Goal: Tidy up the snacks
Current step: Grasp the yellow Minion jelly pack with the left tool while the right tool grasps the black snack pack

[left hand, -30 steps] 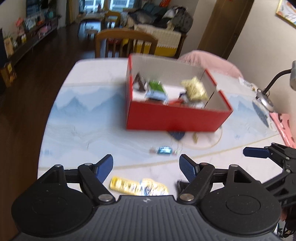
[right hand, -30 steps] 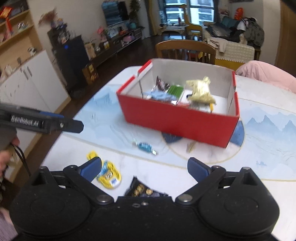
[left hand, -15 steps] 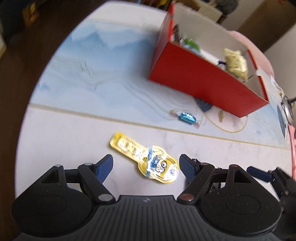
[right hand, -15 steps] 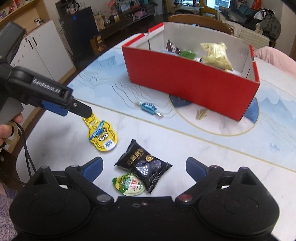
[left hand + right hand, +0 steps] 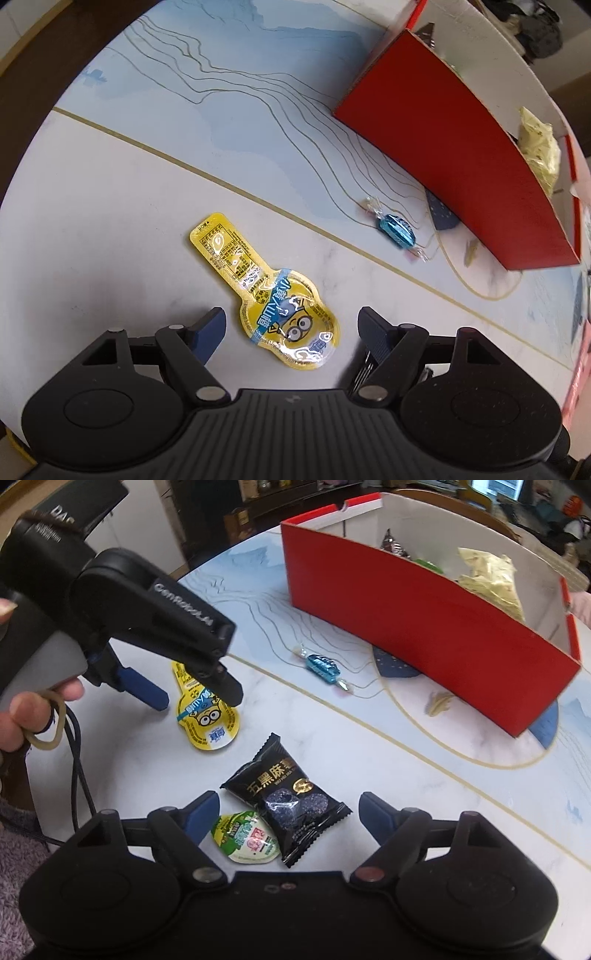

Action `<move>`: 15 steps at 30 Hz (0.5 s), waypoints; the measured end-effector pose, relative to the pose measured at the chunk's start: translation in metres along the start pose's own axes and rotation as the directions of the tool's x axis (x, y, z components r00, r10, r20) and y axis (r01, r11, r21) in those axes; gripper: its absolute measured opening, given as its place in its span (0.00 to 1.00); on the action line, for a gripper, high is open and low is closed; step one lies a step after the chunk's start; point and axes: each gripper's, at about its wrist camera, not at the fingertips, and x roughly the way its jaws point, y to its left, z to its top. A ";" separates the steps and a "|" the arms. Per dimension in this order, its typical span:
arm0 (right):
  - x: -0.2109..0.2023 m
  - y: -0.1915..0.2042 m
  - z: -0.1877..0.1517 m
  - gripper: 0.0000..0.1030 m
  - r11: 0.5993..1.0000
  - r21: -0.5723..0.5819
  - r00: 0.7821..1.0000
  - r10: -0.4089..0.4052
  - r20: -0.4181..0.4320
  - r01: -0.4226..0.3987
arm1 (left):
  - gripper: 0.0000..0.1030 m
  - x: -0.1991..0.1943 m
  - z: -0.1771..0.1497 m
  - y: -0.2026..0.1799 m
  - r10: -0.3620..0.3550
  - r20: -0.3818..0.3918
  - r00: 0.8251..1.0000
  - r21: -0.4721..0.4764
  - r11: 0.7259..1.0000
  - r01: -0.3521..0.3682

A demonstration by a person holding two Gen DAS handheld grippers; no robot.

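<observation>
Snacks are scattered on a marble-patterned table (image 5: 92, 229) in front of a red box (image 5: 424, 635). A yellow cartoon-printed pouch (image 5: 273, 302) with a long neck is straddled by the left gripper (image 5: 291, 328), whose fingers are spread without touching it. The right gripper (image 5: 286, 812), jaws just narrowed yet still apart, is poised over a glossy black packet (image 5: 288, 797) and a green-lidded jelly cup (image 5: 245, 838). A blue wrapped candy (image 5: 323, 664) lies near the box.
</observation>
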 end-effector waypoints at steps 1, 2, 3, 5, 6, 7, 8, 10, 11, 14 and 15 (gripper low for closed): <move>0.001 -0.001 0.001 0.77 1.000 -0.006 1.000 0.006 -0.004 -0.006 | 0.76 0.001 0.000 -0.001 0.008 0.000 1.000 -0.010 1.000 -0.008; 0.002 -0.002 0.003 0.76 1.000 -0.014 1.000 0.010 -0.008 -0.010 | 0.76 0.003 0.000 -0.002 0.016 0.000 1.000 -0.020 1.000 -0.016; 0.003 -0.002 0.004 0.75 1.000 -0.022 1.000 0.012 -0.011 -0.012 | 0.76 0.004 0.000 -0.003 0.024 0.000 1.000 -0.029 0.999 -0.024; 0.006 -0.003 0.007 0.74 0.999 -0.042 1.000 0.020 -0.017 -0.021 | 0.76 0.008 0.000 -0.005 0.037 0.002 0.999 -0.039 0.999 -0.036; 0.008 -0.003 0.009 0.73 0.998 -0.052 0.999 0.026 -0.020 -0.027 | 0.76 0.009 0.000 -0.006 0.041 0.003 0.999 -0.045 0.998 -0.041; 0.009 -0.002 0.010 0.73 0.997 -0.065 0.999 0.031 -0.024 -0.032 | 0.76 0.011 0.000 -0.007 0.045 0.003 0.999 -0.047 0.998 -0.044; 0.010 -0.001 0.011 0.72 0.996 -0.079 0.999 0.035 -0.028 -0.037 | 0.76 0.012 0.000 -0.008 0.052 0.002 0.999 -0.049 0.997 -0.051; 0.014 0.002 0.013 0.70 0.993 -0.111 0.999 0.040 -0.037 -0.044 | 0.76 0.015 -0.001 -0.009 0.059 0.000 0.998 -0.055 0.997 -0.059; 0.016 0.004 0.013 0.70 0.991 -0.129 0.998 0.040 -0.042 -0.046 | 0.76 0.015 -0.001 -0.010 0.064 0.004 0.998 -0.054 0.996 -0.064; 0.021 0.007 0.015 0.70 0.986 -0.160 0.998 0.032 -0.054 -0.040 | 0.76 0.017 -0.001 -0.013 0.074 0.007 0.997 -0.053 0.996 -0.073; 0.022 0.008 0.015 0.69 0.986 -0.163 0.998 0.032 -0.056 -0.041 | 0.76 0.018 -0.001 -0.015 0.080 0.009 0.997 -0.050 0.996 -0.080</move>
